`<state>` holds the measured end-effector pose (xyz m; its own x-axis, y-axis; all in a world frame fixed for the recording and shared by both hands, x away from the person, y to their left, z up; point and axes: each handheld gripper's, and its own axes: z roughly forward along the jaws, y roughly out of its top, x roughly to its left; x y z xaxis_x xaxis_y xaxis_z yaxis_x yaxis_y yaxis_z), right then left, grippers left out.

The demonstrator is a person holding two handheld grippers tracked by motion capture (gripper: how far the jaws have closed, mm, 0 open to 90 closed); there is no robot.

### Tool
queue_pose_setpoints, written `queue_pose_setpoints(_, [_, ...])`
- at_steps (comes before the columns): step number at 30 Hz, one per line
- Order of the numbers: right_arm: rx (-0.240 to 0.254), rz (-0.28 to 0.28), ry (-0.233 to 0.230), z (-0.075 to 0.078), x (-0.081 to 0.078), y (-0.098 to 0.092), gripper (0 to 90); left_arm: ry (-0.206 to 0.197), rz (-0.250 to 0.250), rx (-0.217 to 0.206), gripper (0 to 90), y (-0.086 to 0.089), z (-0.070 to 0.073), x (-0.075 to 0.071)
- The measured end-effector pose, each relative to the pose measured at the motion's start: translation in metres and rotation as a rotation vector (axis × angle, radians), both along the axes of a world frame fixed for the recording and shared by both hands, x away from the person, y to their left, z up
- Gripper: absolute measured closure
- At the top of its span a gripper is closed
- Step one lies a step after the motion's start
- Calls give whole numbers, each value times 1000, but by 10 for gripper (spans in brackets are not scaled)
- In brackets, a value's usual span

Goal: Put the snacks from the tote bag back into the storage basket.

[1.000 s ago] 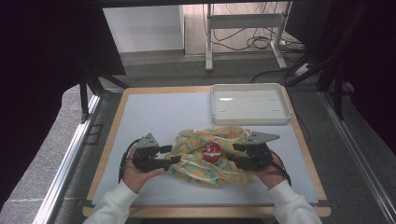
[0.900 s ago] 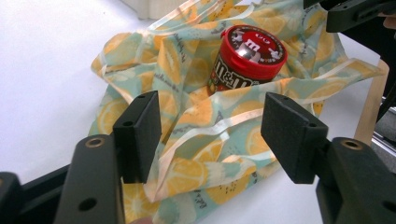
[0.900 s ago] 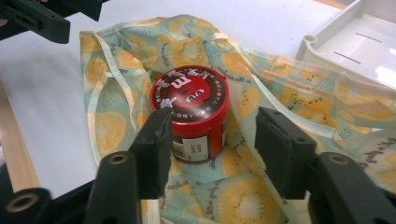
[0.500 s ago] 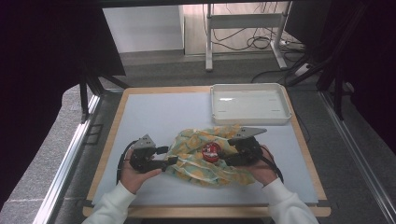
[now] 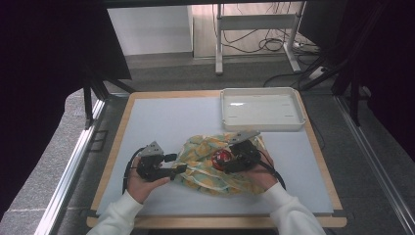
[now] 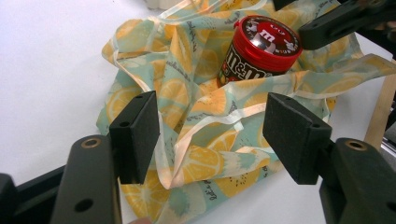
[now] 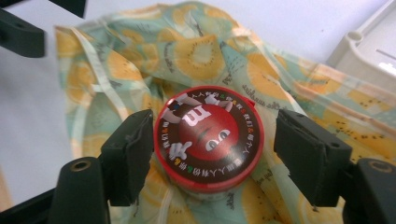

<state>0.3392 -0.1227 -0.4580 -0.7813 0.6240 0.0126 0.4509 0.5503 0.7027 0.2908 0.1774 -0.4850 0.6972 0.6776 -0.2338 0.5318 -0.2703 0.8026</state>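
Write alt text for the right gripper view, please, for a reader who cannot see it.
A red-lidded M&M's candy tub stands between the open black jaws of the right tool, seen from above. Under it lies a crumpled cloth bag with a lemon print, and a white tray shows at the upper right.

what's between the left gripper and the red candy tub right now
Crumpled lemon-print cloth with a pale drawstring fills the stretch from the left gripper to the candy tub; the left gripper view shows it.
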Motion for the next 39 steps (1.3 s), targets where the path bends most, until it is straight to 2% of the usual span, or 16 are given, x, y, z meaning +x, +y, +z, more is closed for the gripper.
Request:
queue_pose_setpoints(8, [-60, -5, 12, -12, 0, 13, 233, -2, -5, 2, 364, -1, 1, 0])
queue_pose_setpoints(16, [-74, -19, 46, -23, 4, 15, 240, -1, -11, 1, 364, -3, 1, 3])
queue_pose_setpoints(23, [-83, -18, 32, -22, 3, 15, 253, 1, -12, -9, 365, -2, 2, 5])
queue_pose_setpoints(29, [-58, -26, 37, -17, 3, 8, 254, 6, -23, 1, 364, -5, -1, 6])
queue_pose_setpoints(35, [-12, -23, 5, -3, 1, 2, 254, 11, -26, -1, 365, -6, -2, 7])
queue_pose_setpoints(39, [0, -16, -11, 4, -1, 0, 254, 12, -28, 1, 365, -7, -3, 7])
